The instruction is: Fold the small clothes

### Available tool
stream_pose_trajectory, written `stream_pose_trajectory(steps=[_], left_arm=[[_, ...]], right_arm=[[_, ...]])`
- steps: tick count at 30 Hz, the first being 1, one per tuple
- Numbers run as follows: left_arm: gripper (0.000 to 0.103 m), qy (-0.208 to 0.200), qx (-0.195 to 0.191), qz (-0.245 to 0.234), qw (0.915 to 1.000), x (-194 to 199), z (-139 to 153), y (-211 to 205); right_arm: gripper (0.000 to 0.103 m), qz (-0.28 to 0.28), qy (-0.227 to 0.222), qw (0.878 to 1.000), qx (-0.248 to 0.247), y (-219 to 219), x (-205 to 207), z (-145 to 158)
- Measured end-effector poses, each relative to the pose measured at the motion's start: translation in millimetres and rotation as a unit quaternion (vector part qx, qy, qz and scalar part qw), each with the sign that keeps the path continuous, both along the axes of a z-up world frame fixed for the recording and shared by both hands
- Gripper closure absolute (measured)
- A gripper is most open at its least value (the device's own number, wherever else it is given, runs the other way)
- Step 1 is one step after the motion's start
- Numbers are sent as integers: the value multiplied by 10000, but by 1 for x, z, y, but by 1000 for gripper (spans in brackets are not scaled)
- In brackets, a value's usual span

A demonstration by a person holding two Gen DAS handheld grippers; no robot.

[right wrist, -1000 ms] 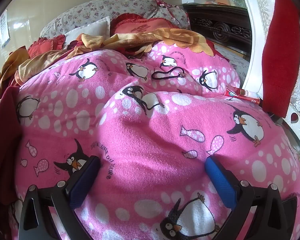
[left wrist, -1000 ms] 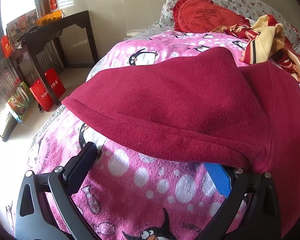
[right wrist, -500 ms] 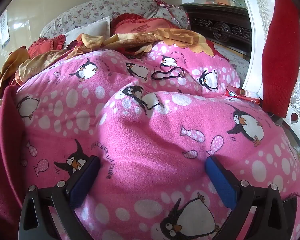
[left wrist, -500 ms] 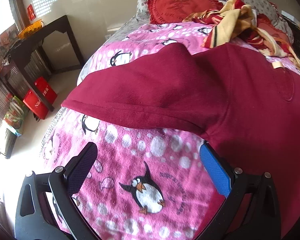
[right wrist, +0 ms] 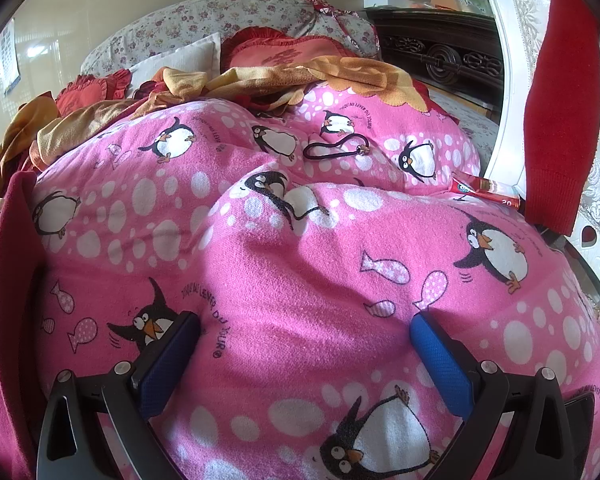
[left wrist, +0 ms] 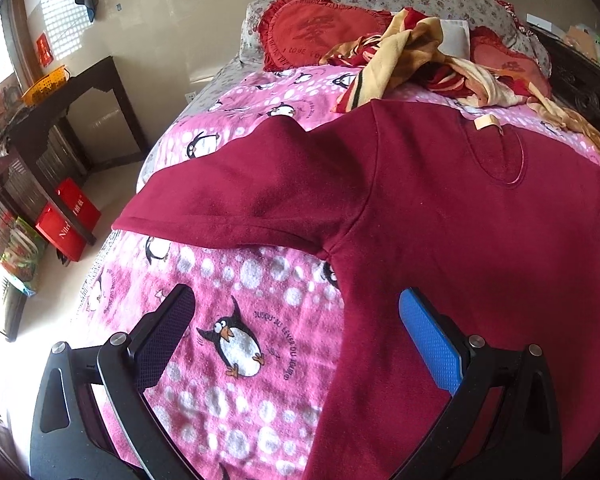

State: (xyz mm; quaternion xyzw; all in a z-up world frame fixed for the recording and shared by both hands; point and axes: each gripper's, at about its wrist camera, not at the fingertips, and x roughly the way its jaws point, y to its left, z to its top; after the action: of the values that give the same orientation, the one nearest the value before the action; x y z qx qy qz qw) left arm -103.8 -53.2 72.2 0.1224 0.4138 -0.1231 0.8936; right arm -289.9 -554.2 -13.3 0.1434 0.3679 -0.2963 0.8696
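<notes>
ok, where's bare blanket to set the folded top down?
Free: the pink blanket ahead of the right gripper, bordered by the maroon top and the hair tie. Crowded: pillows and the crumpled yellow-red cloth at the headboard.

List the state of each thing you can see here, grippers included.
Sweater: spread flat, unfolded, one sleeve out sideways.
Left gripper: open, empty.
Right gripper: open, empty, above the blanket.
Yellow cloth: crumpled.
Hair tie: lying loose.
</notes>
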Motion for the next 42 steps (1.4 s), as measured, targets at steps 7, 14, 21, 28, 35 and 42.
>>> stream_pose_trajectory(steps=[7,14,21,28,35,42], left_arm=[[0,-136,94,-22,9999,-12,12,-7],[0,-200,99,-27,9997,-22,20,-10],[0,-340,-23,-108,9994,-36,30,-10],[0,-411,-174,-321,9985,-57,39,-17],[0,-493,-266,-542,9970,-77,51,-25],[0,-496,-264,-666,9962,-80,58,-25]], right_arm=[[0,2,6,10000,-3,-2,0,-1],[0,64,217,9995,220,6,1,3],[1,286,70,9976,628,49,-50,32],[1,606,-320,9949,746,114,-125,114],[1,1320,-403,9844,1089,178,-141,182],[1,1995,-642,9736,902,239,-95,202]])
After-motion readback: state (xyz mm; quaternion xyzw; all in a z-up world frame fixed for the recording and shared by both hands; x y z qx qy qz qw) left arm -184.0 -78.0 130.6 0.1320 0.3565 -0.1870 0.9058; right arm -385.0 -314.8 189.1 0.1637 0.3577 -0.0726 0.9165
